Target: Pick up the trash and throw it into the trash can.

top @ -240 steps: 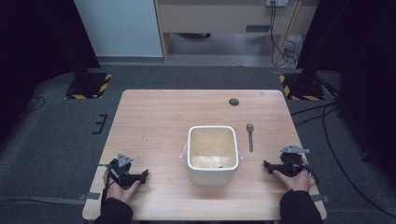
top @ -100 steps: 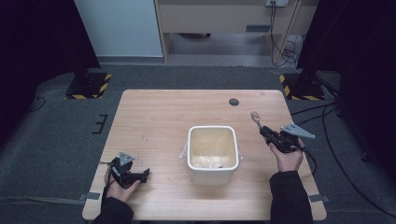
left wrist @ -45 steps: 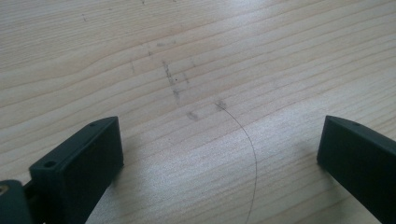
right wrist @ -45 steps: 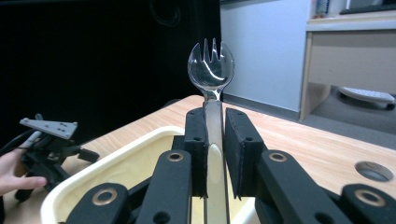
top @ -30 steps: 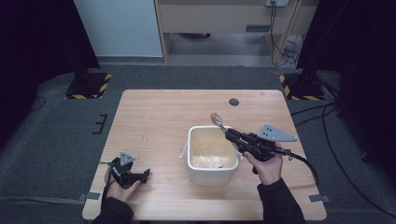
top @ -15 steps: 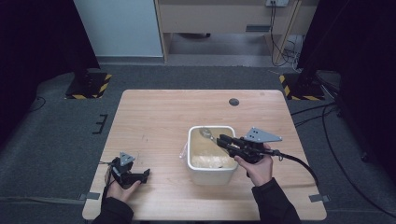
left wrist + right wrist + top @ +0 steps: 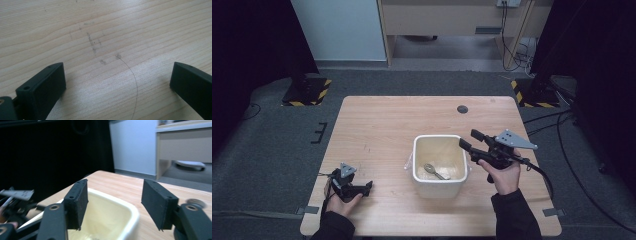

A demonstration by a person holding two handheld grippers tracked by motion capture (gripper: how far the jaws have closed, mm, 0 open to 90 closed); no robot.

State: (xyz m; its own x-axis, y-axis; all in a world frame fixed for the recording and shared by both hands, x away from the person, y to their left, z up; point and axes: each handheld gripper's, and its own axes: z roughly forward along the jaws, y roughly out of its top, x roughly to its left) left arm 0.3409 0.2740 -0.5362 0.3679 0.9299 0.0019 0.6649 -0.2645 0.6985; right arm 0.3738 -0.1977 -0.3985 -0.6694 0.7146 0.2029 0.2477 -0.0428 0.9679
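A white square tub (image 7: 458,142) stands on the wooden table (image 7: 387,130), right of centre. A metal spoon (image 7: 435,171) lies on its floor. My right gripper (image 7: 470,138) hovers at the tub's right rim, open, with nothing between its jaws. In the right gripper view the two black jaws stand apart above the tub's rim (image 7: 125,206). My left gripper (image 7: 365,187) rests on the table near the front left corner, open. In the left gripper view its jaws frame bare wood (image 7: 112,50).
A small dark round disc (image 7: 462,109) sits on the table near the far edge, also seen as the disc (image 7: 196,202) in the right gripper view. A cable (image 7: 542,172) trails from the right gripper. Dark floor and a pale cabinet (image 7: 447,20) lie beyond the table.
The right gripper carried the spoon from beside the tub to above it and let go. The spoon now lies inside the tub and the right gripper has drawn back to the right. The left gripper stayed still.
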